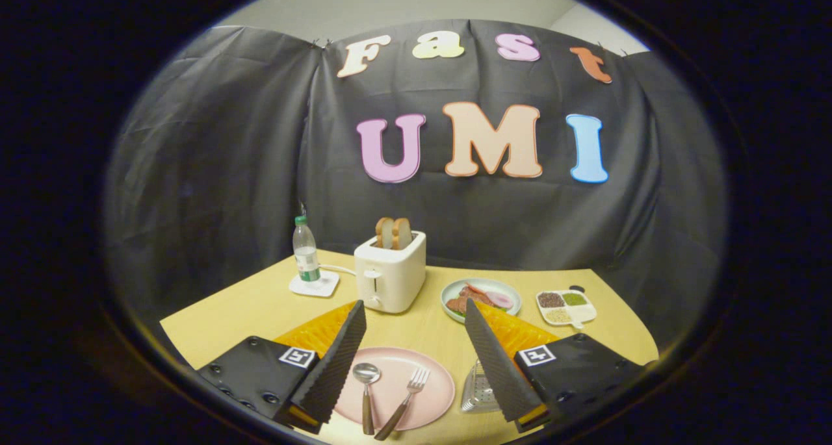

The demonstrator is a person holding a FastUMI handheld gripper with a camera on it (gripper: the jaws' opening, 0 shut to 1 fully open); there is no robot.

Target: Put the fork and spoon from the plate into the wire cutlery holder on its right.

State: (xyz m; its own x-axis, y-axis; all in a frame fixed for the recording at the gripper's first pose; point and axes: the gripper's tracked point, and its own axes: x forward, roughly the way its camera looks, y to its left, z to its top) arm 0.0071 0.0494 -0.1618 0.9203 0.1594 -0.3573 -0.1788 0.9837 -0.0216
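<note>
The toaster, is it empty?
No, two slices of bread stick up out of the toaster, beyond the open gripper.

A pretend breakfast table inside a recording booth.

You are looking at a made-up kitchen corner, not a real home: black cloth (214, 165) hangs all around as walls, with a plain room wall (403, 3) showing above it. On the yellow table (260, 305) you can see a white toaster (390, 271) with bread (393, 232) sticking up, a water bottle (304, 249), a plate of food (481, 298), a little tray of seeds (566, 306) and a pink plate (403, 388) with a spoon (366, 388) and fork (404, 401). Your gripper (416, 318) hangs above the pink plate with its fingers spread wide, holding nothing.
</note>
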